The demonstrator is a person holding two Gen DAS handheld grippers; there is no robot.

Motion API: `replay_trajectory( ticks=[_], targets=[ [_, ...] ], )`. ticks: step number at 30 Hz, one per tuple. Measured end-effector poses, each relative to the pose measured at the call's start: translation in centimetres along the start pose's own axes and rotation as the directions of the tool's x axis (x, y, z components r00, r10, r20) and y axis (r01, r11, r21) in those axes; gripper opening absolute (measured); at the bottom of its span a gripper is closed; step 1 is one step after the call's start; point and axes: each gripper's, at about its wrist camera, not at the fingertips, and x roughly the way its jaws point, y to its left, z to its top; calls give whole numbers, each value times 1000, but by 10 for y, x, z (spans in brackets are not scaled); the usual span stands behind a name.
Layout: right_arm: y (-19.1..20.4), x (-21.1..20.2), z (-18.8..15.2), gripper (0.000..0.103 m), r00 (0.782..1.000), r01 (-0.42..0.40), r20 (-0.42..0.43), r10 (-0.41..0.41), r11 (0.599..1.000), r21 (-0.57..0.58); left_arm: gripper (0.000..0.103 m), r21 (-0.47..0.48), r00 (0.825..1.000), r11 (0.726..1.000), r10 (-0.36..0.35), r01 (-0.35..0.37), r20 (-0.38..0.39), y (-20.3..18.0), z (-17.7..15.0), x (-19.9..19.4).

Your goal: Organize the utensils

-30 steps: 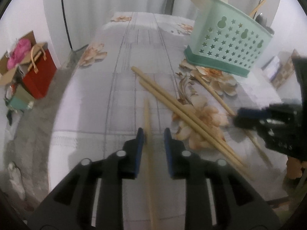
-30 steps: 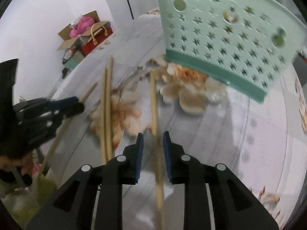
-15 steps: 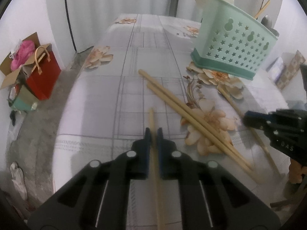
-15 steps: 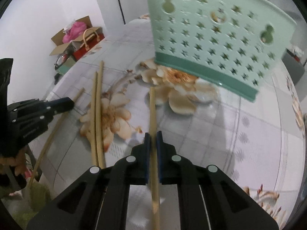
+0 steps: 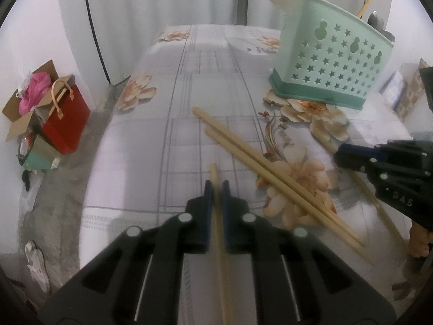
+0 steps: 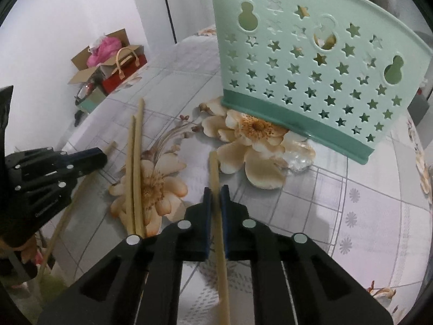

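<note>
White walls, pale curtain [image 5: 151, 13], grey floor [image 5: 62, 178], floral-clothed table [image 5: 205, 62], red bag [image 5: 66, 116] beside it.

The left gripper [image 5: 216, 187] points steeply down toward the tabletop, its blue-padded fingers [image 5: 207, 197] pressed together on a chopstick [image 5: 218, 216] that runs back between them. The right gripper [image 6: 215, 192] tilts down likewise, clamped on another chopstick [image 6: 216, 178]. The two grippers sit near each other, side by side, each showing in the other's view.
</note>
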Motion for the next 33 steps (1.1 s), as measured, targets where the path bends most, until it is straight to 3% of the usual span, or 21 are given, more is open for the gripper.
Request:
replay_trajectory(
  ticks=[3,12,33],
  targets=[
    [-10,-6,-2,7,1000,-24,9,24,997,72,5,22,1000,1000,18,-18,13,-3,0,0],
    [-21,-34,-1,7,996,-52,79,41,987,150,5,27,999,999,30,-31,15,-6,1,0],
    [-27,-52,8,7,989,-74,140,48,979,189,5,27,999,999,33,-33,12,-7,1,-1]
  ],
)
